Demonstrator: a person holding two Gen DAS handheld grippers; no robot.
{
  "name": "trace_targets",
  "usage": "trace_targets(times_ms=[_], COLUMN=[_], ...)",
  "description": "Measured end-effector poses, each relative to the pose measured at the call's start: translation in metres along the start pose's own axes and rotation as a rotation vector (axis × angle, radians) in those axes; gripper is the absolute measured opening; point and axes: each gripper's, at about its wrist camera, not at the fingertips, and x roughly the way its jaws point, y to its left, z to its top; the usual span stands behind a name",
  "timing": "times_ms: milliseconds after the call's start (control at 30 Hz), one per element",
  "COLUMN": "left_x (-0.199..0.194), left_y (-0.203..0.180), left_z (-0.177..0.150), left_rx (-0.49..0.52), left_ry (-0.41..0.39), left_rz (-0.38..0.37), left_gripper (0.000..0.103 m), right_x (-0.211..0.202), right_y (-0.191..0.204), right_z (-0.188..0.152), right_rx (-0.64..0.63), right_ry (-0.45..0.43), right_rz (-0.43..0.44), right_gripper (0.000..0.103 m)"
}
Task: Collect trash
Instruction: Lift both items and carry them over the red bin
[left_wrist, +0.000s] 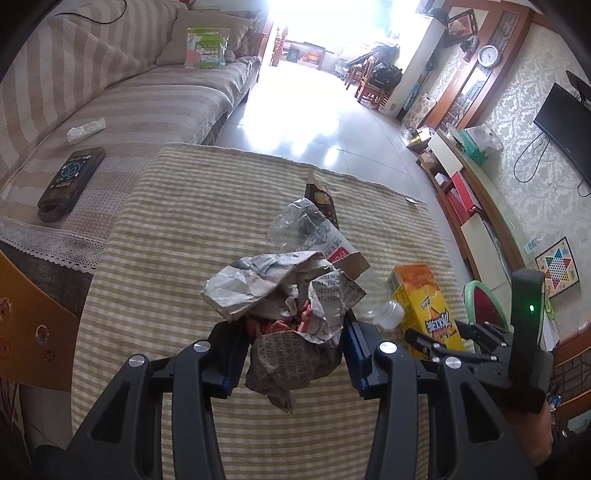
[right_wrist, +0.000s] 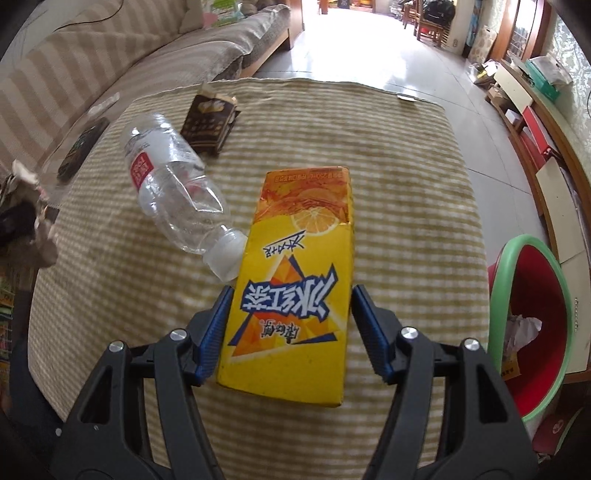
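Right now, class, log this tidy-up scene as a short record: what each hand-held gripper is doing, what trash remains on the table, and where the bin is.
left hand-held gripper: shut on crumpled newspaper, lifted above the cloth
right hand-held gripper: open, fingers either side of the yellow drink carton
still on table: clear plastic bottle, brown packet, carton
bin: red with green rim, right of the table, paper inside

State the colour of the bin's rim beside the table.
Light green, around a red bin; it shows best in the right wrist view.
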Motion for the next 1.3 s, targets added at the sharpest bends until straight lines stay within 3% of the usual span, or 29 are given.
trace_targets(times_ms=[200, 533, 1300], left_x=[-0.010, -0.035, -0.050], left_y=[-0.010, -0.044, -0.143], left_z=[-0.004, -0.016, -0.014], left_rx=[0.031, 0.115, 0.301], left_ry=[-0.006, -0.017, -0.016], left_rz=[-0.010, -0.032, -0.091], left_gripper=[0.043, 0.043, 0.043], right_x=[-0.027, -0.081, -0.155], right_y=[0.017, 0.010, -0.066], right_z=[-0.027, -0.051, -0.069], right_rx=[-0.002, 0.045, 0.206], right_ry=[-0.031, -0.120, -0.272], right_rz=[0.025, 0.034, 0.010], right_gripper=[0.061, 0.057, 0.057])
